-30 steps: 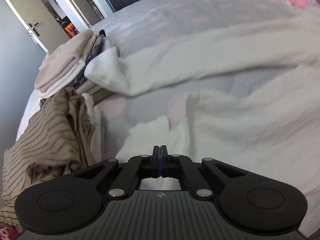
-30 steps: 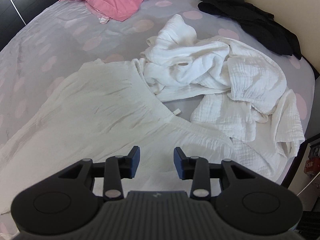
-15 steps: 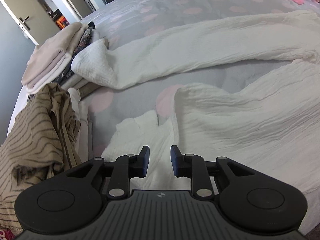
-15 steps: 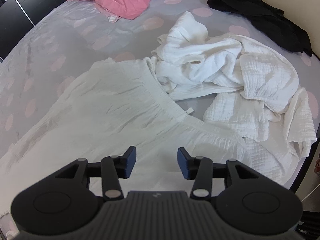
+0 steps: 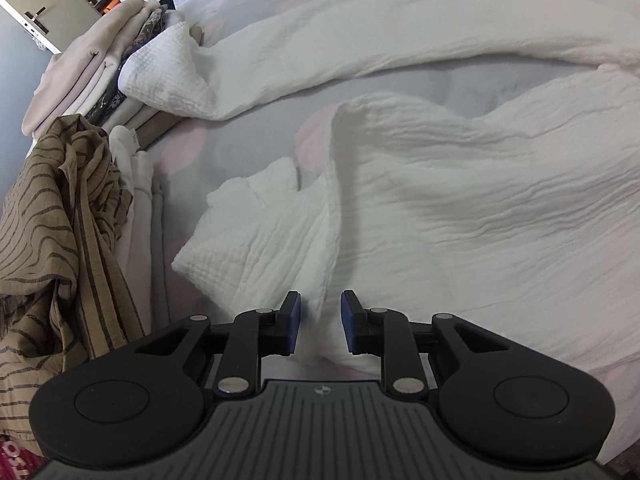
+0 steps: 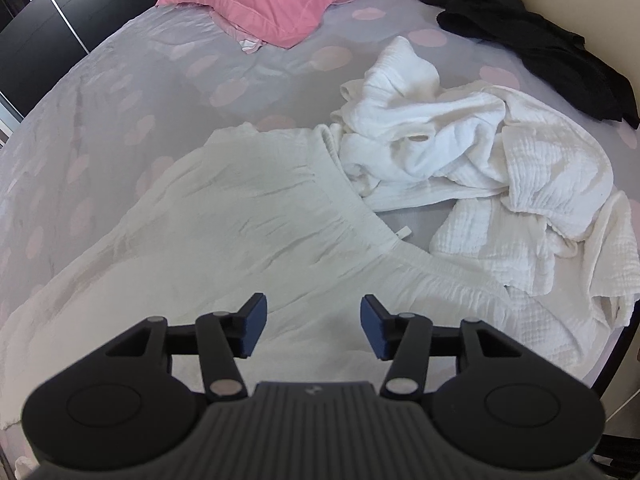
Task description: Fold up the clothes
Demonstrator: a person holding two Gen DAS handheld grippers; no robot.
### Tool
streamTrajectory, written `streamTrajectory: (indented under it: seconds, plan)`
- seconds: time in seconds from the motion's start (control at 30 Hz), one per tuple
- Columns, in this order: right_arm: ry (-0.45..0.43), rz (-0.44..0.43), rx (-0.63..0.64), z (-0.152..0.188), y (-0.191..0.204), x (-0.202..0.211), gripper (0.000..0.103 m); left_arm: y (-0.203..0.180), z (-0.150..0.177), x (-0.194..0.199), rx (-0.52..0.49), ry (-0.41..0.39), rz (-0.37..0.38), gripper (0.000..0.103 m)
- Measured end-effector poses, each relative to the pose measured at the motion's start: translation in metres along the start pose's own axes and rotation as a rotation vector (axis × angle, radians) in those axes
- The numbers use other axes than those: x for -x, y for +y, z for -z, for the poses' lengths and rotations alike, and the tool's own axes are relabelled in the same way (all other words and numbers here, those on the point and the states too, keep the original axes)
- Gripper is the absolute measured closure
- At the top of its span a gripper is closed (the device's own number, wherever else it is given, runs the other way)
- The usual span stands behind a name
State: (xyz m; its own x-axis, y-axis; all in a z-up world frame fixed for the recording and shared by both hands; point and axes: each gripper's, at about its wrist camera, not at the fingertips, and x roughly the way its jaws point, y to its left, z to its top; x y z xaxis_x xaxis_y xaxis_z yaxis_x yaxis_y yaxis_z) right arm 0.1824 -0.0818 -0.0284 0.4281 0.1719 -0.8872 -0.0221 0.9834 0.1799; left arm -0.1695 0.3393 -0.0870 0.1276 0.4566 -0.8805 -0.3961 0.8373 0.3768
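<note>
A bed point(image 6: 132, 92) in grey, pink-dotted sheeting carries spread white trousers point(image 6: 224, 240) — left gripper point(image 5: 320, 322) fingers closing astride a hem fold, right gripper point(image 6: 313, 327) fingers apart, empty; a door point(image 5: 30, 20) stands beyond.

Left gripper point(image 5: 319, 318), jaws closing astride a hem fold of the white crinkled trousers point(image 5: 460, 216); striped brown garment point(image 5: 52, 232) left, folded stack point(image 5: 88, 68) beyond.

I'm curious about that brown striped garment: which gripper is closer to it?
Left. The left gripper, jaws closing over white cloth, sits just beside the striped garment. The right gripper hovers over white trousers; no striped garment shows there.
</note>
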Motion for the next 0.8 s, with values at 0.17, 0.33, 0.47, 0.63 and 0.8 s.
streamTrajectory:
  seconds: [0.17, 0.33, 0.47, 0.63, 0.8]
  plan:
    - [0.004, -0.004, 0.02, 0.002, 0.0, 0.001, 0.047, 0.015, -0.009, 0.021, 0.034, -0.07, 0.005, 0.101]
    - [0.012, -0.008, 0.03, 0.002, 0.001, -0.001, 0.047, 0.031, -0.026, 0.054, 0.036, -0.13, 0.048, 0.101]
    - [0.017, -0.016, 0.046, 0.003, 0.006, -0.001, 0.047, 0.035, -0.051, 0.088, -0.011, -0.149, 0.166, 0.101]
    - [0.021, -0.025, 0.064, 0.003, 0.011, -0.001, 0.047, 0.018, -0.087, 0.108, -0.058, -0.105, 0.403, 0.101]
    - [0.02, -0.028, 0.066, 0.002, 0.01, -0.001, 0.047, -0.03, -0.114, 0.09, -0.1, -0.048, 0.541, 0.101]
